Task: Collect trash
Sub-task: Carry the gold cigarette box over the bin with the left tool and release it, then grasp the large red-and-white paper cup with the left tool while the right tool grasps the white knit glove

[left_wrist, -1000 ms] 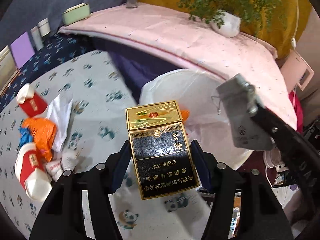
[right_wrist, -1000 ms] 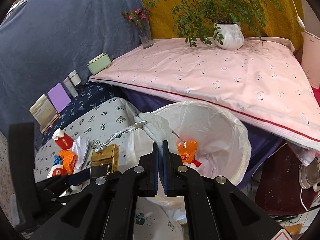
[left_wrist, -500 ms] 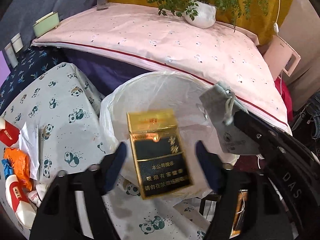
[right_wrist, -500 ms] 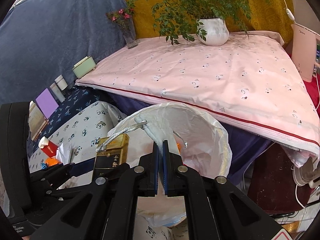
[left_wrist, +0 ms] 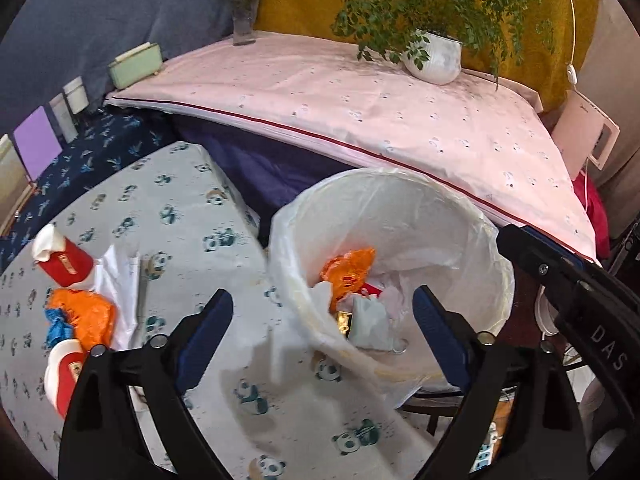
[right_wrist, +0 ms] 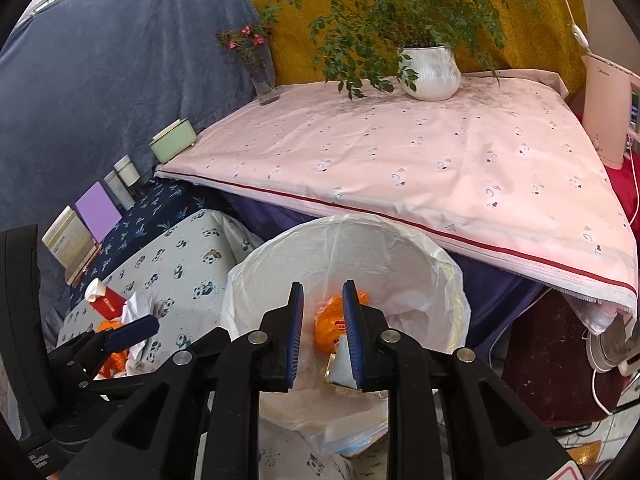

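Observation:
A white bin with a plastic liner (left_wrist: 472,216) (right_wrist: 448,276) stands beside the panda-print table (left_wrist: 176,208). Inside lie an orange wrapper (left_wrist: 348,266) (right_wrist: 330,320), a grey pouch (left_wrist: 370,320) and the gold edge of a cigarette box (left_wrist: 343,319) (right_wrist: 334,374). My left gripper (left_wrist: 322,336) is open and empty just above the bin's near rim. My right gripper (right_wrist: 322,330) is open and empty over the bin. On the table lie red-and-white cups (left_wrist: 60,258), an orange wrapper (left_wrist: 86,316) and white paper (left_wrist: 120,276).
A pink-covered table (left_wrist: 380,112) with a potted plant (left_wrist: 434,54) and a vase (left_wrist: 244,20) stands behind the bin. A green box (left_wrist: 136,66) and small boxes stand at the left. A white appliance (right_wrist: 608,112) is at the right.
Both grippers opened. The cigarette box left my left gripper and the grey pouch left my right gripper; both now lie in the bin.

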Motion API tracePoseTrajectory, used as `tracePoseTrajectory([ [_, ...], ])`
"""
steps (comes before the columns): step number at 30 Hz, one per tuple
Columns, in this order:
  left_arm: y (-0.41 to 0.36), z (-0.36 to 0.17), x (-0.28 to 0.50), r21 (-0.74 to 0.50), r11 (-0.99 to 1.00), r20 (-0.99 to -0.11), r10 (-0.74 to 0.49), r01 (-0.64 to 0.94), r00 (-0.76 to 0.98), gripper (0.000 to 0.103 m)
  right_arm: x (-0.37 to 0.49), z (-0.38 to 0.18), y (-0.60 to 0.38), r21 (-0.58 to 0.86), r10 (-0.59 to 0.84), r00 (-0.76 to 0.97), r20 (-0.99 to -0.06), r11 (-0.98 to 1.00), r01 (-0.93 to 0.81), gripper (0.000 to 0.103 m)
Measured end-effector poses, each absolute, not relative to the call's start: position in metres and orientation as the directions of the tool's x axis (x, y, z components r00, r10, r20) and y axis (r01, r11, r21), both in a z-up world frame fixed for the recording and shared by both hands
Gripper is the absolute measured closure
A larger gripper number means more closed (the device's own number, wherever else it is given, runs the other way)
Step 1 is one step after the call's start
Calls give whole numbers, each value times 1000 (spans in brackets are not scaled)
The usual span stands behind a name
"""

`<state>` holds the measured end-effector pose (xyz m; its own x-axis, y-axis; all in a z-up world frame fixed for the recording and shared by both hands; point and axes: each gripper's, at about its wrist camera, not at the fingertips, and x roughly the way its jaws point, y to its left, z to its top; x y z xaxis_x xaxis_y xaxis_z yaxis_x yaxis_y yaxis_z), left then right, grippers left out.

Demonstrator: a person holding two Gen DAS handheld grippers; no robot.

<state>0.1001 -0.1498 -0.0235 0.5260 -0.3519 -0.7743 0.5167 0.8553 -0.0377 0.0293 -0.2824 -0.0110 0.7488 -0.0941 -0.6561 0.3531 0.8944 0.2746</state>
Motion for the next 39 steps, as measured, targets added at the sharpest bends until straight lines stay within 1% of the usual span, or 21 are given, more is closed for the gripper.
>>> tracePoseTrajectory([
  [9, -96, -19, 99, -26, 907, -771, -285, 419, 569, 15, 33, -4, -238, 266, -30, 755, -655, 926, 268, 81],
  [18, -32, -18, 102, -11, 965, -772, -175, 263, 611, 11, 44, -3, -184, 261, 49, 746, -664, 950, 170, 81],
  [28, 33, -33, 108, -54, 993, -805, -103, 102, 584, 11, 55, -11, -124, 234, 120, 713, -691, 970, 65, 81],
  [37, 67, -46, 110, -76, 997, -833, -79, 29, 548, 11, 66, -24, -93, 237, 166, 678, -716, 971, 13, 80],
  [39, 71, -50, 112, -88, 996, -841, -85, 19, 534, 11, 69, -28, -87, 242, 174, 671, -721, 970, 7, 74],
])
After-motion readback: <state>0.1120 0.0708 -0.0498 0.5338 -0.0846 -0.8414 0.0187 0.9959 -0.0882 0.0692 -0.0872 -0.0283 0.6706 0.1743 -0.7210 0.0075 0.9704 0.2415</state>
